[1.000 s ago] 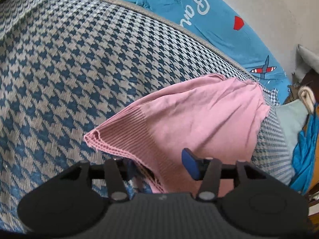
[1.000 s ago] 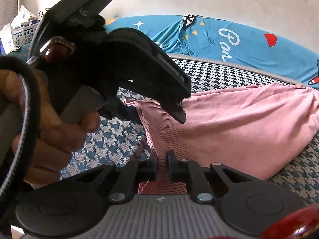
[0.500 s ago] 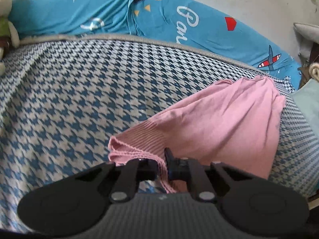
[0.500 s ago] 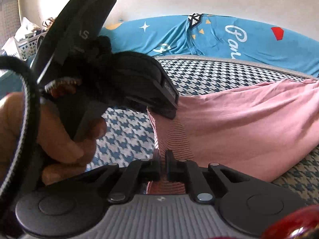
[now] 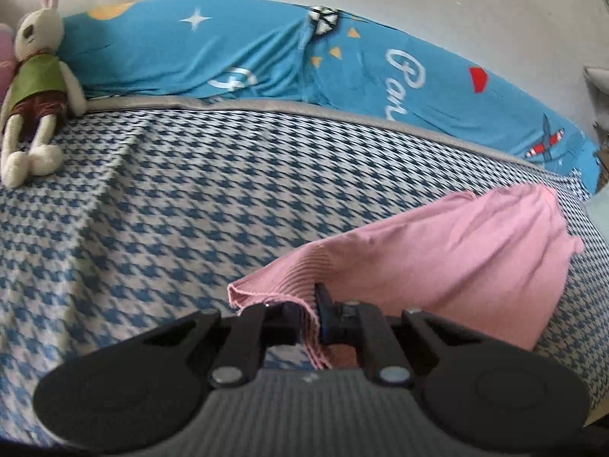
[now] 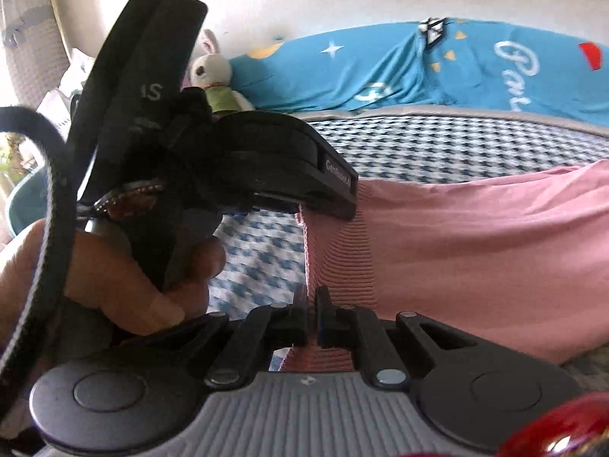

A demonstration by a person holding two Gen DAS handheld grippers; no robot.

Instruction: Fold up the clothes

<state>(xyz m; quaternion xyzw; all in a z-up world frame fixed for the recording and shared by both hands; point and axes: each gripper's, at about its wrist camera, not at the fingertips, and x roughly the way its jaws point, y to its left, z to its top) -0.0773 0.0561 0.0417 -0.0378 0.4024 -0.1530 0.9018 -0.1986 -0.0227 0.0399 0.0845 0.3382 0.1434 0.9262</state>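
Since a second ago: left tool's jaws, then spread over the ribbed hem, now pinch it; the view has swung up to take in more of the bed.
Left wrist view: left tool [image 5: 310, 318] is clamped on the ribbed edge of the pink garment [image 5: 449, 262], hem raised off the houndstooth bed cover [image 5: 160, 205]; the rest trails right and sags onto the bed. A toy rabbit [image 5: 32, 76] lies far left by the blue sheet [image 5: 266, 57].
Right wrist view: right tool [image 6: 312, 318] grips the same ribbed hem nearer the camera; the left tool [image 6: 327, 205] and its hand [image 6: 125, 266] hold the edge just above.
Progress: garment [image 6: 475, 251] is held by one edge, partly lifted, loose and creased; no finished fold shows, so squaring and laying remain.
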